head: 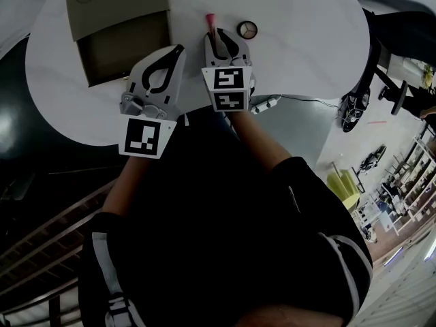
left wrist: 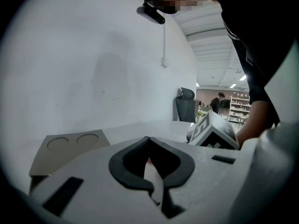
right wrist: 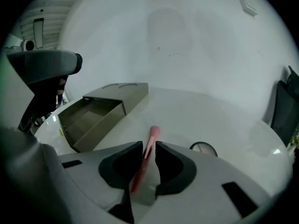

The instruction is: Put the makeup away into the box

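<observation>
A pink makeup brush (right wrist: pixel 153 134) lies on the white round table (head: pixel 306 39), its head (head: pixel 210 20) pointing away from me. My right gripper (head: pixel 219 34) is low over it, angled down, and its jaws (right wrist: pixel 148 146) straddle the handle with a thin gap on either side. A round compact (head: pixel 247 28) lies just right of the brush. The tan box (head: pixel 116 5) sits at the far left with its tray (right wrist: pixel 93 115) pulled out and empty. My left gripper (head: pixel 179 48) hovers near the tray's right corner, its tips (left wrist: pixel 148 138) together on nothing.
A white cable with a small plug (head: pixel 266 103) lies at the table's near edge on the right. An office chair base (head: pixel 354 107) stands on the floor beyond the table's right rim. The right gripper's marker cube (left wrist: pixel 212 132) shows close beside the left gripper.
</observation>
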`<action>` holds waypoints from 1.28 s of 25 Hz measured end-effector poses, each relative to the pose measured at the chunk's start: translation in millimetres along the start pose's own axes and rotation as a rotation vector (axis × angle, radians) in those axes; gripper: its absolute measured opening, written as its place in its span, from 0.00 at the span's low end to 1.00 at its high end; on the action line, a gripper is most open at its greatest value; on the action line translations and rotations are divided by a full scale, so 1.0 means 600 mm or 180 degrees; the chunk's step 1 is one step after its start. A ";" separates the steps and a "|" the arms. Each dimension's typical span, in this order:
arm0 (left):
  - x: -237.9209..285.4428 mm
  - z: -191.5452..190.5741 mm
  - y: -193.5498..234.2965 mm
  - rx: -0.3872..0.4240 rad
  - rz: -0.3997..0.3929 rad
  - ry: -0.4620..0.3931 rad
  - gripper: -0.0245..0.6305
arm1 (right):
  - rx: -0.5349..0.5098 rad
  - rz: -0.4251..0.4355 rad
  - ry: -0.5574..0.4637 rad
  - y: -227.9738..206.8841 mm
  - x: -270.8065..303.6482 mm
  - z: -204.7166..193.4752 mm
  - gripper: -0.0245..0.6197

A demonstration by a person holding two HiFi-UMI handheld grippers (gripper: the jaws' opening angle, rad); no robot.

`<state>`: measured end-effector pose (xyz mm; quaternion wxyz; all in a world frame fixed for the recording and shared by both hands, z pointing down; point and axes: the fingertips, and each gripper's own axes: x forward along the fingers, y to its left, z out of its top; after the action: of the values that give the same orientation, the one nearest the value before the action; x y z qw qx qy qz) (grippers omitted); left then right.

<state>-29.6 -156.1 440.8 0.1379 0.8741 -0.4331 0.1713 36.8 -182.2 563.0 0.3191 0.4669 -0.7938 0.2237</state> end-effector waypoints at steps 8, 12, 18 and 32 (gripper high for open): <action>0.005 -0.007 -0.003 -0.0005 -0.0014 -0.0008 0.05 | 0.0146 -0.0022 0.0042 -0.008 0.004 -0.007 0.14; 0.002 -0.007 -0.002 -0.0026 -0.0002 -0.0016 0.05 | 0.0196 -0.0018 -0.0105 -0.005 -0.013 0.018 0.14; -0.015 -0.014 0.001 -0.0038 0.0031 -0.0028 0.05 | 0.0233 0.0043 -0.0403 0.022 -0.052 0.069 0.14; -0.061 -0.024 0.050 -0.0116 0.0256 -0.0085 0.05 | 0.0104 0.0371 -0.0607 0.119 -0.064 0.132 0.14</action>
<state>-77.2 -142.0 441.4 0.1409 0.8556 -0.4727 0.1571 -36.1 -177.8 476.2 0.2209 0.4442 -0.8427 0.2093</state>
